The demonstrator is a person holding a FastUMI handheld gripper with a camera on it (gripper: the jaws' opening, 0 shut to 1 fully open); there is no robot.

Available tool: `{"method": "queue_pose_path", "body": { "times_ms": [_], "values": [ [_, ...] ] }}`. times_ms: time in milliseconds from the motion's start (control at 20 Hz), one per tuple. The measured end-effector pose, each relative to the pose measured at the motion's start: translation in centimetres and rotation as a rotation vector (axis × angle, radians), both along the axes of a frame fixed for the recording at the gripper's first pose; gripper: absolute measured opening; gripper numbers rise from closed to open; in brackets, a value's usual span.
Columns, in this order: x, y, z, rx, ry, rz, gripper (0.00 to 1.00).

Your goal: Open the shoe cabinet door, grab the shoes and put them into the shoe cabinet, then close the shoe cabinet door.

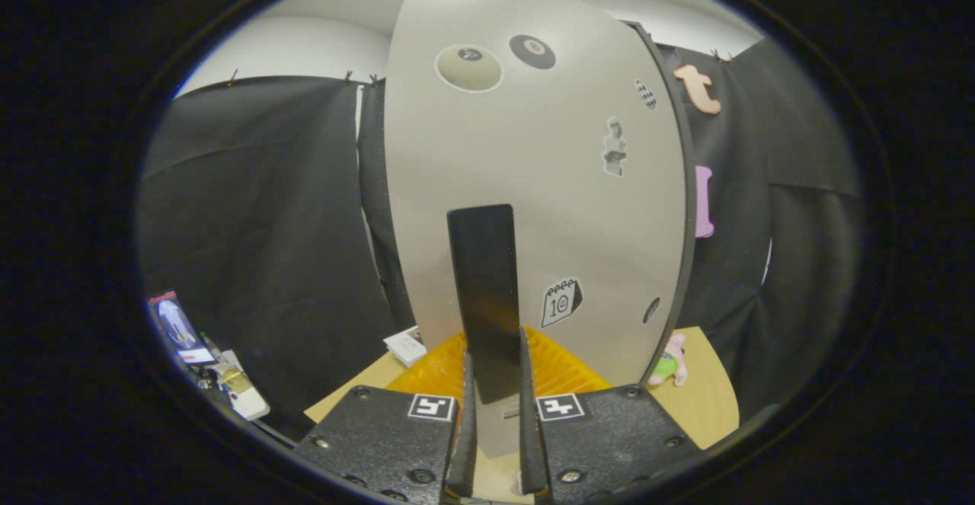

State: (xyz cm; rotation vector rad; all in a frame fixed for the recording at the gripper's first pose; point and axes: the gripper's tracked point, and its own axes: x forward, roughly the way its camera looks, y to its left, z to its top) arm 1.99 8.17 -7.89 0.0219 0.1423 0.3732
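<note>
The gripper is reaching straight ahead at twelve o'clock, its fingers clamping from both sides on the lower end of the dark upright handle of the shoe cabinet door. The pale, sticker-dotted door is standing directly before the fingers. An orange mat is lying on the wooden table beneath, and a pink-and-green toy is sitting at about three o'clock beside the door's lower edge.

Door stickers too small to read (handle's foot behind fingers)
</note>
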Motion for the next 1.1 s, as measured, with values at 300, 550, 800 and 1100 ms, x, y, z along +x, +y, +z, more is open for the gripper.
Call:
{"method": "queue_pose_path", "body": {
  "times_ms": [300,550,800,1100],
  "values": [
    [-3.1,-6.3,-0.3,0.005,0.003,0.009,0.22],
    [-4.3,-11.4,-0.4,0.003,-0.007,-0.035,0.17],
    [-4.4,-16.5,-0.3,0.003,-0.028,-0.116,0.09],
    [-3.6,-21.4,-0.2,-0.015,-0.048,-0.236,0.04]
  ]
}}
